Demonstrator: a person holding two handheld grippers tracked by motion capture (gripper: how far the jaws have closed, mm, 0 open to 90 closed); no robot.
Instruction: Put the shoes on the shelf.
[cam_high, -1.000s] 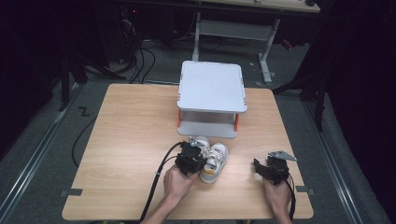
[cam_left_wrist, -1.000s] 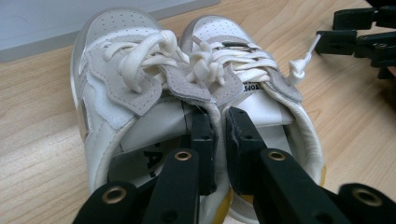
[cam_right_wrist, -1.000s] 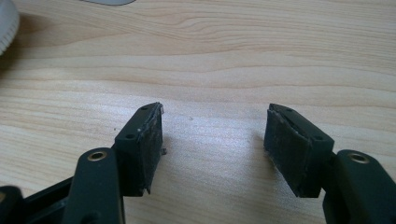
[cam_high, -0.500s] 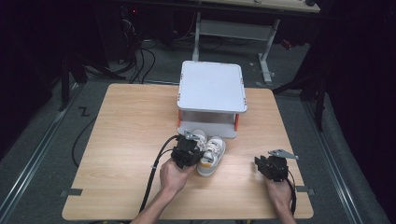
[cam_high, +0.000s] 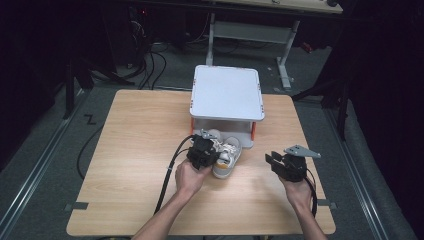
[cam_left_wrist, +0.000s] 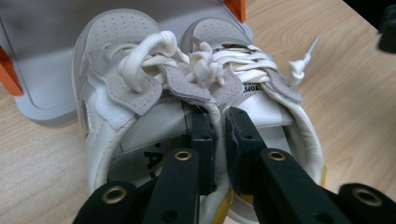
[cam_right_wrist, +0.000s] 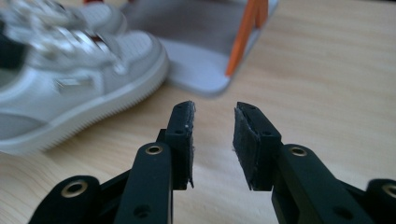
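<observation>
the left claw (cam_left_wrist: 215, 140) is closed tight on the inner collars of the pair of small white shoes (cam_left_wrist: 187, 93), one jaw inside each shoe opening so that the two adjoining walls are pinched together between the pads; in the high view the left claw (cam_high: 204, 152) sits at the heel end of the pair of small white shoes (cam_high: 224, 152). compared with the earlier high views, this claw and the pair have moved up the desk (cam_high: 135, 150) toward the grey two-level rack (cam_high: 227, 95), and the toes now lie at, and appear to reach just under, the front edge of its white top plate, over the lower tray (cam_left_wrist: 37, 88) between the orange posts (cam_left_wrist: 7, 74). the right claw (cam_right_wrist: 212, 140) is empty, with its jaws standing narrowly apart; they have just been closing from a wide stance and then eased slightly open, with nothing between them. in the high view the right claw (cam_high: 282, 165) hangs to the right of the shoes, well apart from them, and it has lifted off the desk since the earlier views. judgement: the work in hand is the stowing of the pair on the rack's lower level; the approach is largely done, the insertion is not. the next move calls for a straight forward push with the toes kept level, since the laces (cam_left_wrist: 299, 63) hang loose and could snag on a post.
</observation>
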